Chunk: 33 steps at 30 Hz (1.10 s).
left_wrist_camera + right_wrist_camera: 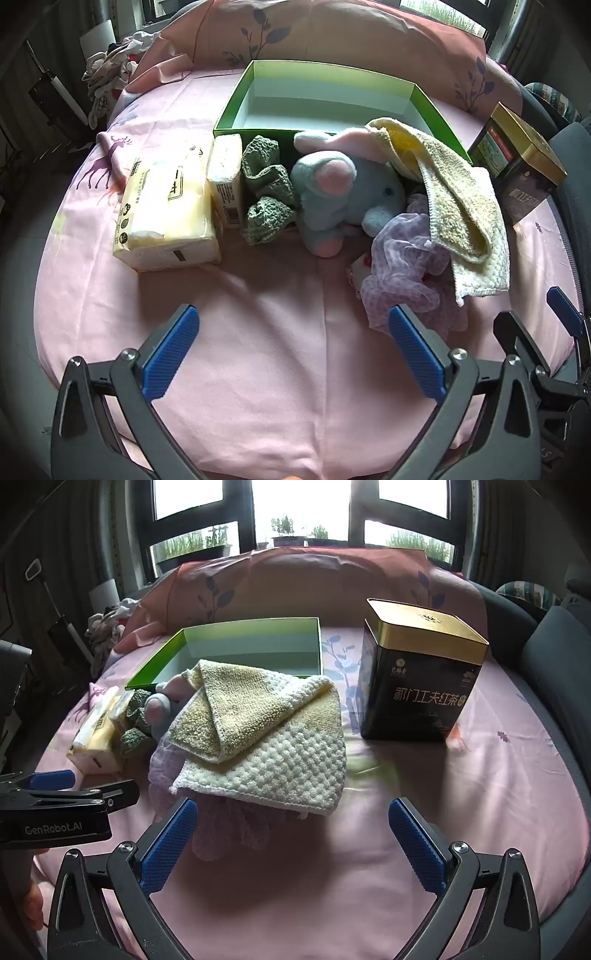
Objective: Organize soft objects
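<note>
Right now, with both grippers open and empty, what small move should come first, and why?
Probably ease the right gripper forward onto the yellow towel: it lies on top, draped over the plush elephant, and the green box behind is empty.

Plush elephant [159, 705] and purple mesh cloth [162, 760] mostly hidden under towel [266, 738].

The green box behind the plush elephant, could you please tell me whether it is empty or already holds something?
Empty. The green box shows only its bare white floor in both views; the plush elephant and towel lie outside, against its front wall.
</note>
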Tool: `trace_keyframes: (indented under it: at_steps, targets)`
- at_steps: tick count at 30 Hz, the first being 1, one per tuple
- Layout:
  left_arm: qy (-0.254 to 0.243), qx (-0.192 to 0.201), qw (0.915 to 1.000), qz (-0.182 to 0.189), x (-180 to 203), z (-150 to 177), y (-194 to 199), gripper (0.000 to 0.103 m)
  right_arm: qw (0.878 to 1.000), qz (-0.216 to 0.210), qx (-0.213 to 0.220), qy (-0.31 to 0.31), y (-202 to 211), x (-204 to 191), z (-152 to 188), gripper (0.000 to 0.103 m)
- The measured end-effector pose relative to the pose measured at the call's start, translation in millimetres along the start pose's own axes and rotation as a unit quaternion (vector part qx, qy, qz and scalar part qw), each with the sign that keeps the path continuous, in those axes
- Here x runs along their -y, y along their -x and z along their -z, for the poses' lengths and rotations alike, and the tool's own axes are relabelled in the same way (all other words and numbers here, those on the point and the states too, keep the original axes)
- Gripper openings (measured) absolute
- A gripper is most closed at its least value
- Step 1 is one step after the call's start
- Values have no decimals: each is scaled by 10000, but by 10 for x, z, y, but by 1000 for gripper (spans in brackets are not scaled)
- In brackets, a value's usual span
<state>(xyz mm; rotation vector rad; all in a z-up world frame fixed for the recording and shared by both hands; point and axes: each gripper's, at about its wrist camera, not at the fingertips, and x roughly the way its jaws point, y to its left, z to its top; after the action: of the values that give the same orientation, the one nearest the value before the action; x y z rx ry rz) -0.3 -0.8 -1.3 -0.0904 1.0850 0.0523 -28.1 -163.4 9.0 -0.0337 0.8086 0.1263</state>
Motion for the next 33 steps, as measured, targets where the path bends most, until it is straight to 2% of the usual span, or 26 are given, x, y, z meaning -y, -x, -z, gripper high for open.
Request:
trace_keyframes:
  at_steps: [3, 5, 9, 33]
  targets:
    - [94, -155, 9998, 22, 38, -1, -93, 102, 10000, -8, -30, 13, 6, 12, 1, 103]
    - [241, -83, 9994, 218, -70, 14, -87, 102, 10000, 1, -12, -5, 6, 22, 13, 103]
    - [176, 125, 9996, 203, -52, 76, -14, 102, 10000, -36, 19, -27, 9, 30, 11, 103]
    - [278, 192, 9986, 402, -73, 10, 133, 102, 9999, -118, 1, 13, 28, 11, 24, 103]
